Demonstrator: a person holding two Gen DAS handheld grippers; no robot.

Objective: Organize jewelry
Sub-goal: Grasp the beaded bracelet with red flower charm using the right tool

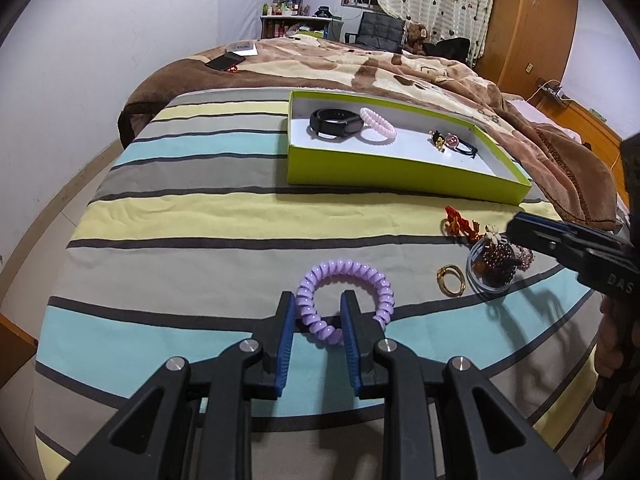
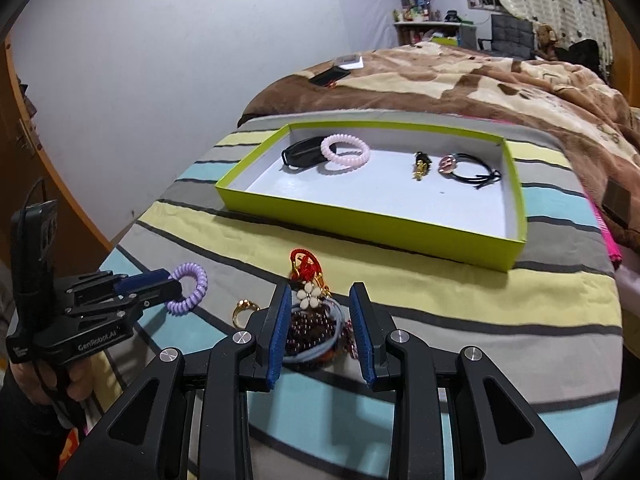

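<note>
Purple spiral-coil plastic hair tie point(image 1: 346, 302) lies on the striped bedsheet point(image 1: 180, 216), its near side between the part-open pads of the left gripper point(image 1: 318, 316), which do not visibly press it. The right gripper point(image 2: 320, 320), also part open, straddles a heap of dark red beads with a white flower charm point(image 2: 316, 326), a gold ring point(image 2: 245, 312) just beside. Beyond stands the lime-green cardboard tray point(image 2: 360, 216) holding a black wristband point(image 2: 302, 154), a pink coil tie point(image 2: 345, 153) and a black elastic point(image 2: 474, 176).

Tray point(image 2: 360, 216) middle bare; striped bedspread point(image 1: 180, 216) left open; jewelry pile point(image 2: 316, 320) crowds right gripper point(image 2: 320, 332).
</note>
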